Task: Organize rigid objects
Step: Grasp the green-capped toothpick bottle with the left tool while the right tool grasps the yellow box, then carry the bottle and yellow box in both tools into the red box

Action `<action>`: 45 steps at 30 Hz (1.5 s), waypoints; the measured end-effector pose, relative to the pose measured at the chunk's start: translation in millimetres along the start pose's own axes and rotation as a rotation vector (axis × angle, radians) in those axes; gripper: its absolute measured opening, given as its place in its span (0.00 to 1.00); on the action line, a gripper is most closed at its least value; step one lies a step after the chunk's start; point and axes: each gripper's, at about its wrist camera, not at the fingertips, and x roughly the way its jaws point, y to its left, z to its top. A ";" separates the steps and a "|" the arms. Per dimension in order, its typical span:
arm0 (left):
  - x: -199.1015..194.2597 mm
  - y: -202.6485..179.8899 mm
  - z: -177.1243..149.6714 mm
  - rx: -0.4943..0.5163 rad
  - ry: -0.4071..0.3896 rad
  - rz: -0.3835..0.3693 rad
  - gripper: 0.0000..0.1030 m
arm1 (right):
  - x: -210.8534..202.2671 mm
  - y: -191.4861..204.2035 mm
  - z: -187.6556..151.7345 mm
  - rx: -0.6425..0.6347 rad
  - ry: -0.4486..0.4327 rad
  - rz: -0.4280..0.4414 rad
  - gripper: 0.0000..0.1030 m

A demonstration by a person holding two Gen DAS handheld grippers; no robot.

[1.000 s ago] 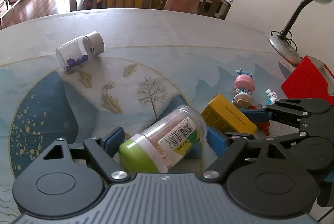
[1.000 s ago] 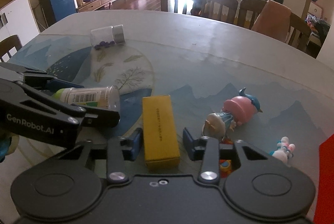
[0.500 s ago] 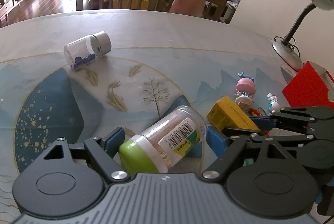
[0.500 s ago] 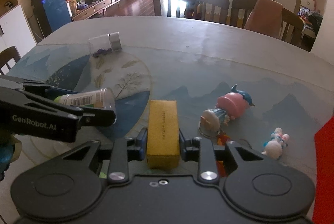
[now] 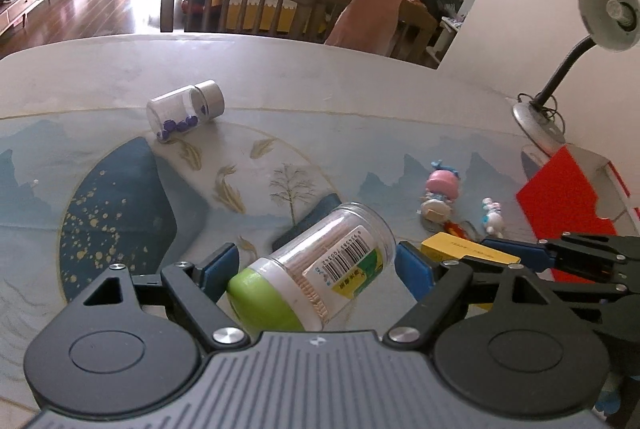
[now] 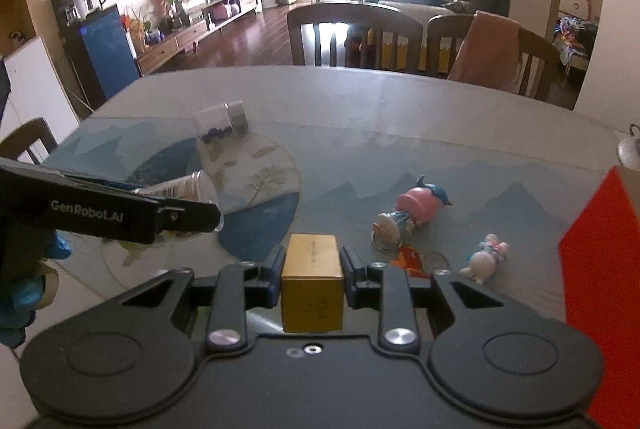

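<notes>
My left gripper (image 5: 318, 269) is shut on a clear toothpick jar (image 5: 316, 275) with a green lid, held tilted above the table. The jar's open end shows in the right wrist view (image 6: 196, 185) behind the left gripper's arm. My right gripper (image 6: 312, 265) is shut on a yellow box (image 6: 313, 287) and holds it lifted; the box also shows in the left wrist view (image 5: 464, 249). A clear jar with purple beads and a grey cap (image 5: 184, 111) lies on its side at the far left of the table, also in the right wrist view (image 6: 220, 121).
A pink toy figure (image 6: 412, 213), a small white toy (image 6: 486, 259) and an orange item (image 6: 408, 257) lie on the table at the right. A red box (image 5: 568, 197) and a desk lamp (image 5: 560, 69) stand at the right edge. Chairs (image 6: 352, 33) stand behind the table.
My right gripper has closed on the yellow box and lifted it. My left gripper has risen a little with the toothpick jar still in it.
</notes>
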 end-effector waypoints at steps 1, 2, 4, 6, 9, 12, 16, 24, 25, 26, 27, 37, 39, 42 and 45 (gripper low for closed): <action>-5.3 -2.0 -0.4 -0.004 0.001 -0.004 0.83 | -7.7 0.9 -0.2 0.003 -0.008 0.001 0.28; -10.7 -4.3 -0.7 -0.009 0.004 -0.008 0.83 | -15.5 2.1 -0.4 0.004 -0.016 -0.002 0.28; -22.3 -10.8 -1.7 -0.006 0.010 -0.014 0.83 | -29.6 4.7 -1.0 0.007 -0.029 -0.003 0.28; -35.5 -19.3 -3.1 0.007 0.010 -0.012 0.83 | -45.9 8.0 -1.9 0.008 -0.048 0.001 0.28; -55.4 -32.8 -5.0 0.018 0.007 -0.023 0.83 | -69.5 13.3 -2.8 0.009 -0.071 -0.012 0.28; -72.5 -46.2 -6.2 0.027 0.009 -0.034 0.83 | -94.1 15.5 -5.0 0.013 -0.095 -0.035 0.28; -97.0 -65.3 -7.0 0.053 -0.006 -0.059 0.83 | -123.3 14.0 -7.1 0.027 -0.126 -0.074 0.28; -125.5 -108.3 -4.7 0.105 -0.019 -0.163 0.83 | -172.7 -5.5 -10.1 0.082 -0.191 -0.171 0.28; -127.2 -113.0 -4.8 0.112 -0.020 -0.175 0.83 | -178.2 -9.2 -10.9 0.090 -0.201 -0.187 0.28; -128.3 -119.2 -4.2 0.117 -0.018 -0.190 0.83 | -183.0 -13.4 -11.7 0.099 -0.211 -0.202 0.28; -128.2 -124.5 -3.8 0.118 -0.012 -0.205 0.83 | -186.7 -18.6 -12.2 0.106 -0.218 -0.214 0.28; -113.4 -197.0 2.1 0.207 0.010 -0.274 0.83 | -213.3 -90.8 -19.2 0.193 -0.263 -0.335 0.28; -105.5 -212.5 5.1 0.219 0.014 -0.278 0.83 | -214.6 -109.2 -19.6 0.202 -0.265 -0.352 0.28; -90.8 -239.1 8.4 0.238 0.022 -0.276 0.83 | -215.6 -139.4 -22.2 0.223 -0.260 -0.371 0.28; -72.6 -267.3 11.0 0.245 0.035 -0.273 0.83 | -213.6 -171.1 -26.7 0.244 -0.248 -0.389 0.28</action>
